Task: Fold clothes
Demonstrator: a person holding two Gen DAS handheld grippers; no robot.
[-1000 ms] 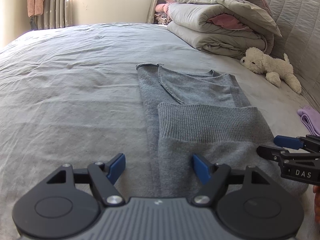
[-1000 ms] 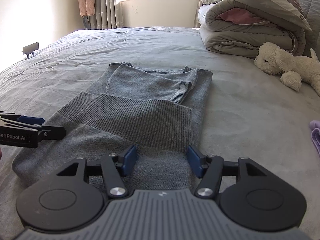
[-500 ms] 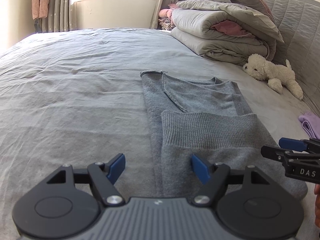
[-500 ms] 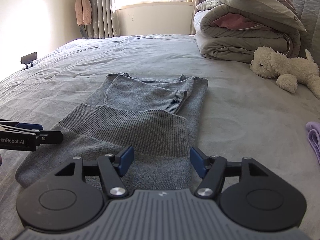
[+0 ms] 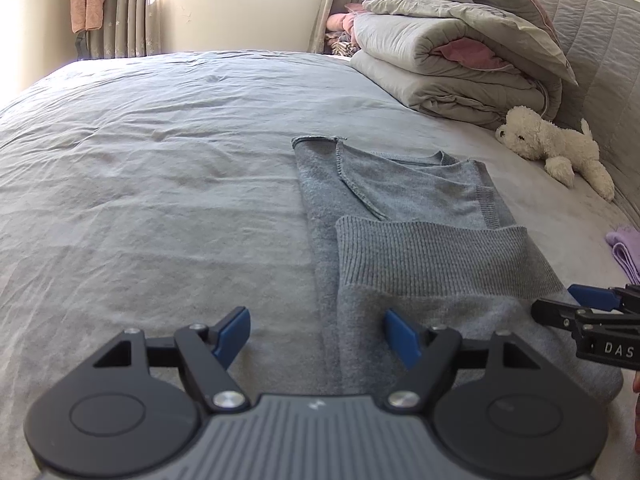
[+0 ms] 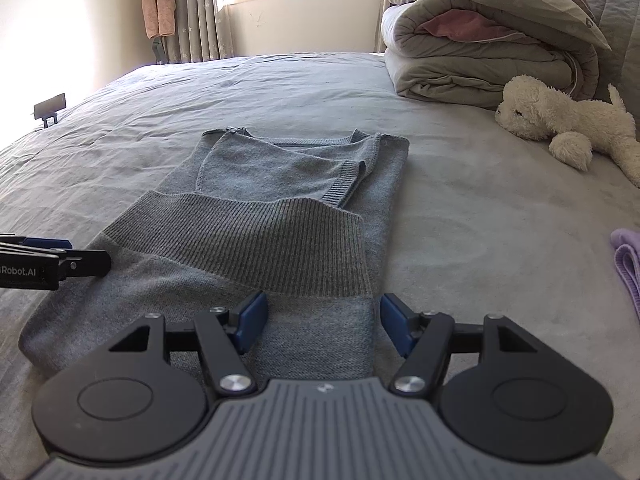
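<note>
On the bed (image 5: 160,200), the folded grey sweater (image 5: 420,248) runs lengthwise away from you, its near fold under both released grippers, left gripper (image 5: 316,332) and right gripper (image 6: 322,322), empty.

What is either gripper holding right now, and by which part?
Nothing. The left gripper and right gripper are both open above the near end of the grey sweater.

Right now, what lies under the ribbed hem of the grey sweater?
The ribbed hem lies folded over the grey sweater's own body and sleeve ends. Below that is the bed sheet; anything between is covered.
</note>
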